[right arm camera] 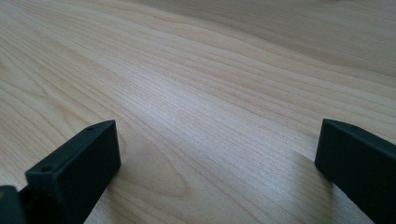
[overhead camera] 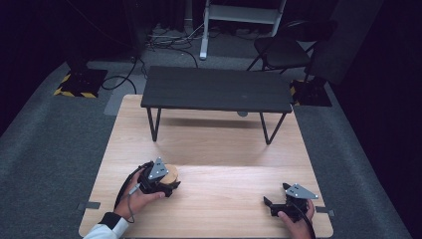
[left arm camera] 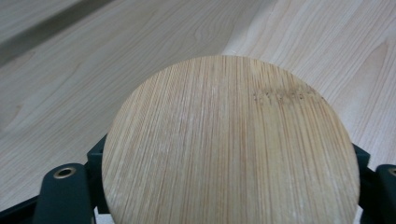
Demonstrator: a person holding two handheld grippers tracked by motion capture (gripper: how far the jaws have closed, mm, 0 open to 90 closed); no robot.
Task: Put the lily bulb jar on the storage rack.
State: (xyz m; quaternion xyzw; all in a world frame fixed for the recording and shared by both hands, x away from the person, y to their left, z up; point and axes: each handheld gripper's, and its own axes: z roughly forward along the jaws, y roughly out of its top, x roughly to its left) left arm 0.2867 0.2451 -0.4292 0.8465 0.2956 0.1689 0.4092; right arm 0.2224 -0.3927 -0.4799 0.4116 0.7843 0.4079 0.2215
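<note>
A round bamboo disc (left arm camera: 229, 144) with fine straight grain sits flat between my left gripper's jaws, and both black jaws press on its edges. From the high view the left gripper (overhead camera: 166, 182) is at the near left of the wooden table (overhead camera: 214, 144), shut on the disc (overhead camera: 172, 173), with a hand behind it. My right gripper (overhead camera: 271, 203) rests low over the near right of the table. Its jaws stand wide apart with bare wood between them in the right gripper view (right arm camera: 217, 158).
A low black bench (overhead camera: 216, 89) on thin legs stands across the far half of the table. Grey carpet surrounds the table, with cables and a black chair (overhead camera: 283, 50) beyond. The table's front edge runs just below both hands.
</note>
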